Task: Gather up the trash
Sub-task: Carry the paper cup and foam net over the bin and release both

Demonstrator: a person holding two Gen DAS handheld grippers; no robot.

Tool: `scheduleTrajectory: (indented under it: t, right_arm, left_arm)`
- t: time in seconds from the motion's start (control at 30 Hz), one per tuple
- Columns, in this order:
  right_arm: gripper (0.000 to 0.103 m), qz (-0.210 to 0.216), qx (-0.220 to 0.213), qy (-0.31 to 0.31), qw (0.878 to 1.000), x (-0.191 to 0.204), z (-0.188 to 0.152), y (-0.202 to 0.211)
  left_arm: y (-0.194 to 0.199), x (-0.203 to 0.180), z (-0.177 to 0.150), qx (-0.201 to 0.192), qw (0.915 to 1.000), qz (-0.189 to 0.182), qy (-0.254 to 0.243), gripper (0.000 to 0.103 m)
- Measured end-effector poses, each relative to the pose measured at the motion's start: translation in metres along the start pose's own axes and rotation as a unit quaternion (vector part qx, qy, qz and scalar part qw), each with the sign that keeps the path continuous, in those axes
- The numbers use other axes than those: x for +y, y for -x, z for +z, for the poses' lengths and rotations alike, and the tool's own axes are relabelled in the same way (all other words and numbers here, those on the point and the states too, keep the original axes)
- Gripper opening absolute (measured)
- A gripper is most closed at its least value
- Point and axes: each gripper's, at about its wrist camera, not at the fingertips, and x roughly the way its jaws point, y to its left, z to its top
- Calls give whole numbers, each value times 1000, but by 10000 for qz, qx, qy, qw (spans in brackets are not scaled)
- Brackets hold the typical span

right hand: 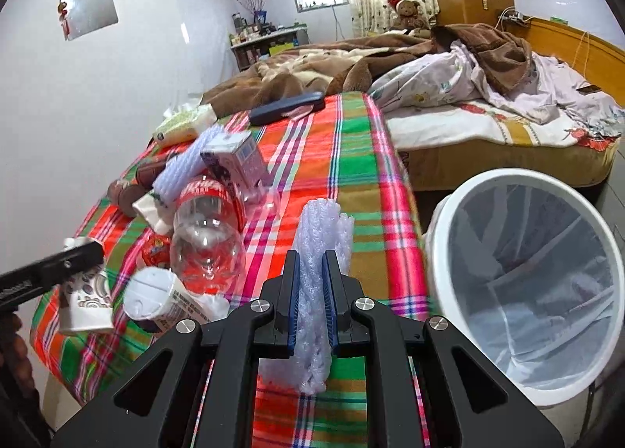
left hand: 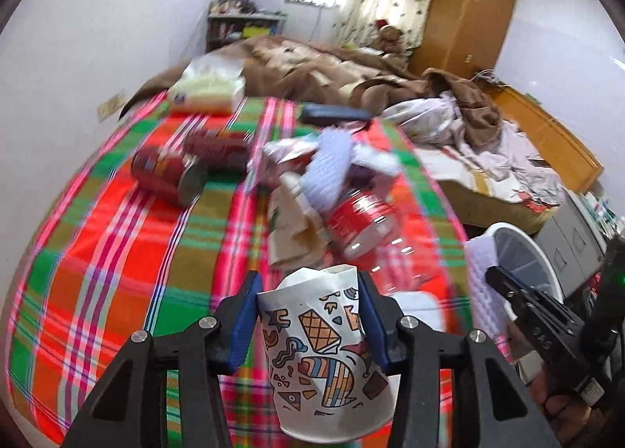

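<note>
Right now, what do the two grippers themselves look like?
Both match: the left gripper and right gripper have black angular linkage arms with triangular cutouts, round silver pivot bolts, and blue ribbed pads lining two narrow black fingers.

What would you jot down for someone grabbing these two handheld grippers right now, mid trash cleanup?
Left gripper: shut on a patterned paper cup, lifted off the plaid cloth.
Right gripper: shut on a white foam net sleeve, beside the white lined bin.
Bin looks empty, so nothing is dropped in yet.
Left on the cloth: clear plastic bottle, lidded cup, small carton, red cans, wrappers.
Next, probably: drop both held items in the bin.
</note>
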Motion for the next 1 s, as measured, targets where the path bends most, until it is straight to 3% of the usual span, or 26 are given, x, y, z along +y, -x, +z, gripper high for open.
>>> scheduleTrajectory:
  t: [0.37,0.7,1.0]
  right_arm:
    - [12,-359,-480,-65,9982,-25,15,44]
    - [12,-796,-549,-446,9943,-72,14,60]
    - [12,-1039,-348,-743,9912,-116,9,52]
  left_arm:
    - [22,-69,28,-328,9956,-698,-538,49]
    - [2,-154,32,-157,9843,-1386,-1086,49]
    - [-41,-227,19,281,9701,-1953,-1416,49]
